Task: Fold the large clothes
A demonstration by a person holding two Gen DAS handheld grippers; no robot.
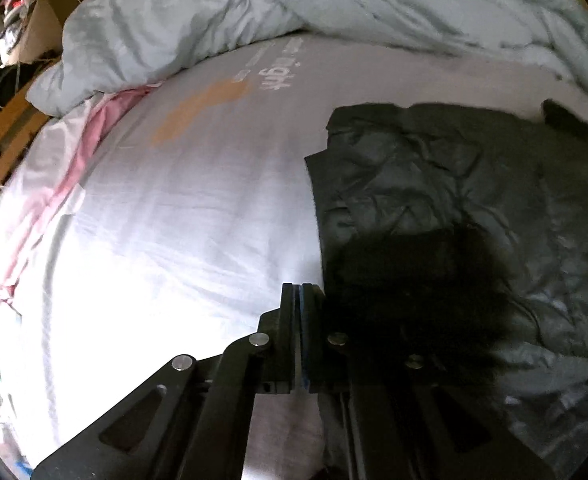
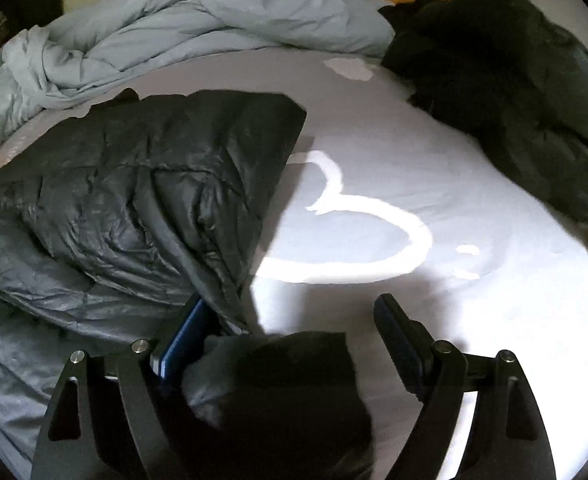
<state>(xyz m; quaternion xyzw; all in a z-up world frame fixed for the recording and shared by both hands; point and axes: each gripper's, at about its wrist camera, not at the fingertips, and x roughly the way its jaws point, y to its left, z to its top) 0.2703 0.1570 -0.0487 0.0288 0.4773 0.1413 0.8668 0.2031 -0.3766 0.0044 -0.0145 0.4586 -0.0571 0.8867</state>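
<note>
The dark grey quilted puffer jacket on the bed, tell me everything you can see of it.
The dark grey quilted puffer jacket looks like shiny, crinkled padded nylon with a black fur trim. It lies partly folded on the pale bed sheet, its far edge straight. The open right gripper straddles a dark cuff-like end of it; the shut left gripper sits at its fur edge.

Glaring sunlit sheet (image 1: 166, 240), deep shadows, fisheye-warped edges.

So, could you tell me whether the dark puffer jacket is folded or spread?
Partly folded: the puffer jacket lies doubled over itself on the bed sheet.
</note>
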